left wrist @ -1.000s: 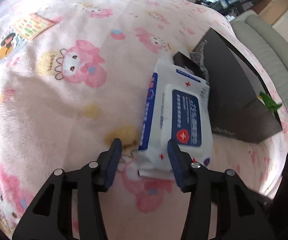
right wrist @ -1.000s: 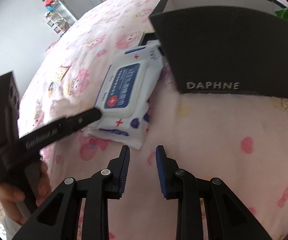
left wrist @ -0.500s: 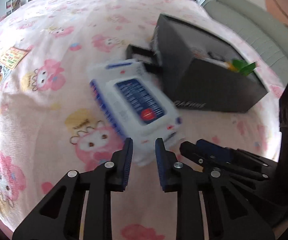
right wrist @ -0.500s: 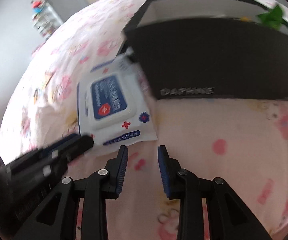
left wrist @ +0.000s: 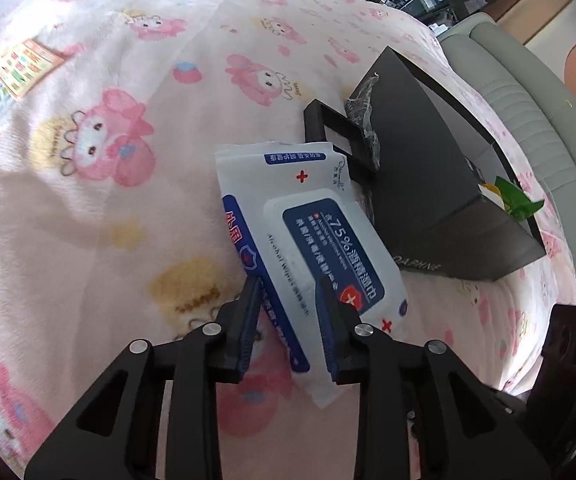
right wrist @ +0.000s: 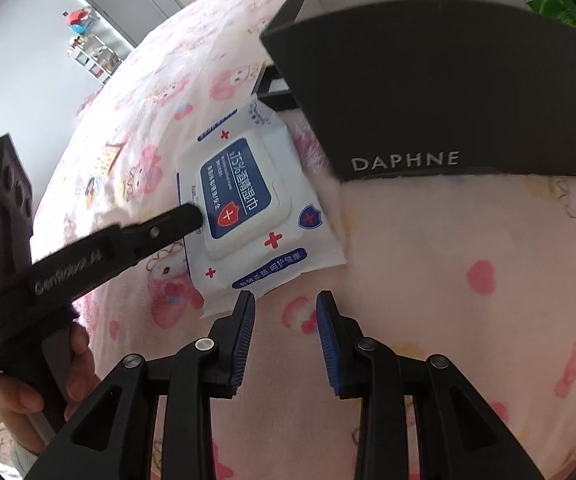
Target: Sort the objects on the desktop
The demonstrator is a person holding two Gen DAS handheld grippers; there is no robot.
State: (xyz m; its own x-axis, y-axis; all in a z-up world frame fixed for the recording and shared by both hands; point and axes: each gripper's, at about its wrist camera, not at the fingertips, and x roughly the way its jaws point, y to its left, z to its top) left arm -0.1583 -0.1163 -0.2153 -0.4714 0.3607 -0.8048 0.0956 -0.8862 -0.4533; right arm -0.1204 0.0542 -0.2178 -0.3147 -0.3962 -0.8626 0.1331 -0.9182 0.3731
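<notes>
The left tongs [left wrist: 288,300] pinch the near corner of the wipes pack [left wrist: 312,236], which lies on the pink cartoon blanket [left wrist: 100,200] just beside the black box [right wrist: 428,92]. To its right, the right tongs [right wrist: 286,316] hang over bare blanket, fingers spread, holding nothing.

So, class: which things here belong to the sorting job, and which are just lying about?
Part of the job:
- wipes pack
- black DAPHNE box
- left tool, closed on the pack
- right tool, open and empty

Lying about:
- cartoon blanket
- small leaflet
- grey sofa
</notes>
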